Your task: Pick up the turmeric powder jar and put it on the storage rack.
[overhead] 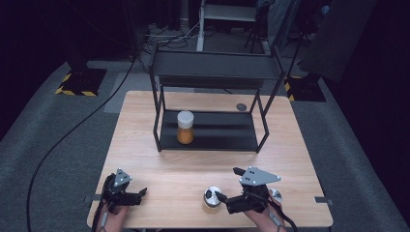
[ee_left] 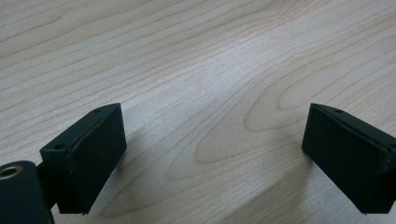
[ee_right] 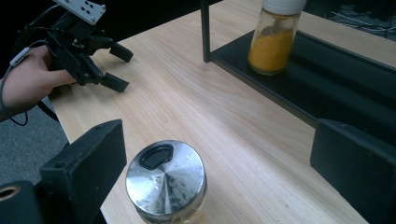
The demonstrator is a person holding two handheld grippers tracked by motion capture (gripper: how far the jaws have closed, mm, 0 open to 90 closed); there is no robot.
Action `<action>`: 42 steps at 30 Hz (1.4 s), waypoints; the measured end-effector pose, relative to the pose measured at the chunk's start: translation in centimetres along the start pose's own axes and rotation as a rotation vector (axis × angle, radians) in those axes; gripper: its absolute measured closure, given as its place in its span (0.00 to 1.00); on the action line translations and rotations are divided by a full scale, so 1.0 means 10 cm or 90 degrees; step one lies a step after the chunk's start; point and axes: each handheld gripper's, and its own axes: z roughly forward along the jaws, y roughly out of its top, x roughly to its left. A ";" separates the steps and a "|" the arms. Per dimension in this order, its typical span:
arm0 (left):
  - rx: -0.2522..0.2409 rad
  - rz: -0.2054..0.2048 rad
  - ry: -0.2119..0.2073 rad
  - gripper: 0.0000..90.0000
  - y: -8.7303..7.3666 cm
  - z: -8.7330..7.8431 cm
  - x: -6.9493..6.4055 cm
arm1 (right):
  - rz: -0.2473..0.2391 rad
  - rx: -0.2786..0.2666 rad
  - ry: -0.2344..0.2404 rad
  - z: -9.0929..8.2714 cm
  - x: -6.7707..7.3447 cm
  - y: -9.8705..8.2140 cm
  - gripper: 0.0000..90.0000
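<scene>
Right gripper [ee_right: 210, 186] jaws apart, my steel-lidded jar [ee_right: 166, 179] upright between them at table's [overhead: 159, 169] near edge, closer to left jaw, untouched. Left gripper [overhead: 128, 193] open, idle, well apart. I judge right gripper nearer; next: close.

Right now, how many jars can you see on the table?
2. A metal-lidded glass jar stands on the bare wood between the open right gripper's jaws; a white-capped jar of orange powder stands on the black rack's lower shelf.
</scene>
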 end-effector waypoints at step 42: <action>0.000 0.001 0.000 0.07 0.00 0.00 0.00 | -0.015 0.061 0.009 0.38 0.23 -0.08 0.05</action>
